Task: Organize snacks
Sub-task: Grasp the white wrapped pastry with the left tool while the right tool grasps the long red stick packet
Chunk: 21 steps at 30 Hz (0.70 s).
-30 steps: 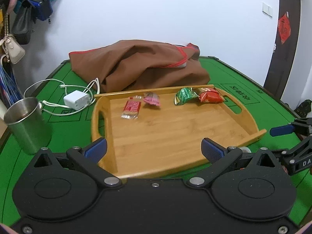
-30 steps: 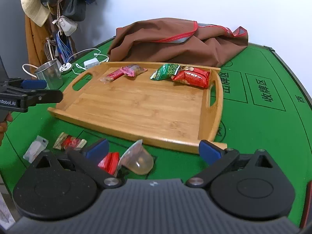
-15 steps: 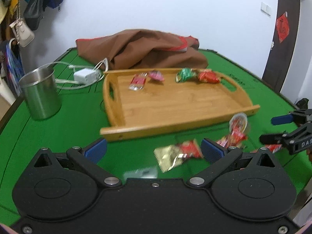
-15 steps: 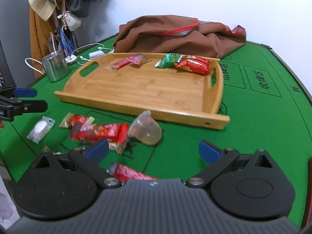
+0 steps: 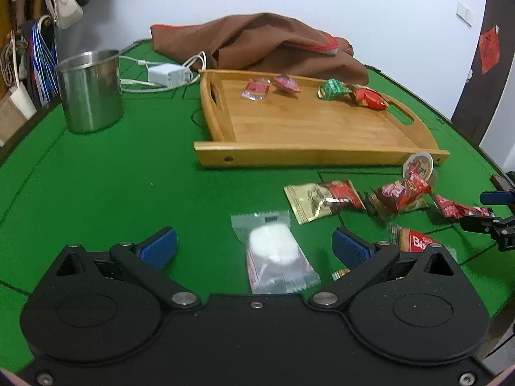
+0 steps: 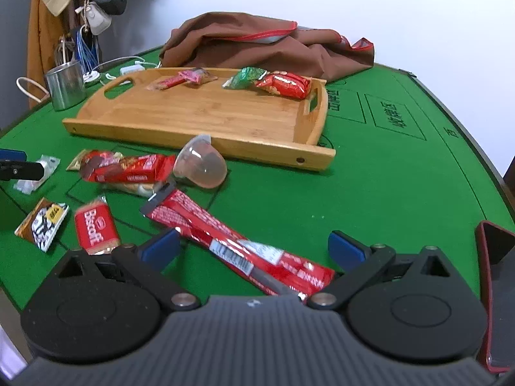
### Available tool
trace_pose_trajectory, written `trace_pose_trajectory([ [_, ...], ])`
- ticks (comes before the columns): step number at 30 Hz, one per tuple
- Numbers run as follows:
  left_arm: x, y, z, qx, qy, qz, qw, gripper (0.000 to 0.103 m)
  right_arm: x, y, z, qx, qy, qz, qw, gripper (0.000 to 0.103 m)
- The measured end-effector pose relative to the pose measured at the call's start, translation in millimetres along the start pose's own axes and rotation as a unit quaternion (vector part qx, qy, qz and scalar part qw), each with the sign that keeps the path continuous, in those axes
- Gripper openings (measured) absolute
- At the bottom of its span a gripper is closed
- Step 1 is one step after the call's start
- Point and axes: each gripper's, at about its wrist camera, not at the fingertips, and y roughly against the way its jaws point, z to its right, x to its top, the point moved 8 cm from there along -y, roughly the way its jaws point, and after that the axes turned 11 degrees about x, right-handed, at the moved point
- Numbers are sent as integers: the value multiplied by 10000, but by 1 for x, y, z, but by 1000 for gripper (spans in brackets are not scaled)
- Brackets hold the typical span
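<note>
Both grippers are pulling back from the wooden tray [image 5: 309,128] toward the near edge of the desk [image 5: 96,186], compared with a second ago, when the tray was filling both views. Now the loose snacks in front of the tray are showing, so I judge that the next pick is being lined up and that most of the sorting is not yet done. Only four small packets are lying in the tray, along its far side.

The left gripper [image 5: 254,244] is hovering with its jaws wide open and holding nothing. Between them the clear packet with a white sweet [image 5: 273,251] is lying flat on the desk, its long axis running along the jaws, from the camera toward the tray.

The right gripper [image 6: 252,247] is also standing wide open and empty. The long red packet [image 6: 225,234] is lying flat under it, its long axis going diagonally: the far end is pointing left, toward the jelly cup [image 6: 201,164], and the near end is coming close to the right blue pad. This slanted position is probably asking for a turn of the wrist before closing
</note>
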Motion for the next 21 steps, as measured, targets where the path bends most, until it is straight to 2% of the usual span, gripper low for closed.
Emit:
trace_pose_trajectory([
  [7, -3, 3, 10, 9, -155, 55, 9999, 103, 1, -9, 0, 38, 446, -146, 9989, 103],
  [10, -4, 2, 14, -16, -204, 36, 9998, 103, 2, -13, -2, 127, 387, -113, 9991, 102],
  [12, -5, 2, 16, 7, -244, 12, 9997, 103, 3, -13, -2, 363, 241, -72, 9990, 87],
  [14, -6, 3, 16, 26, -286, 53, 9996, 103, 3, -9, -1, 327, 256, -28, 9991, 72],
  [15, -6, 3, 16, 34, -298, 47, 9995, 103, 3, -8, -2, 350, 254, -25, 9991, 68],
  [17, -6, 3, 16, 33, -270, 29, 9996, 103, 2, -4, -2, 281, 313, 13, 9991, 49],
  [21, -5, 3, 15, 18, -179, 62, 9998, 103, -1, -1, -2, 257, 364, 115, 9989, 38],
])
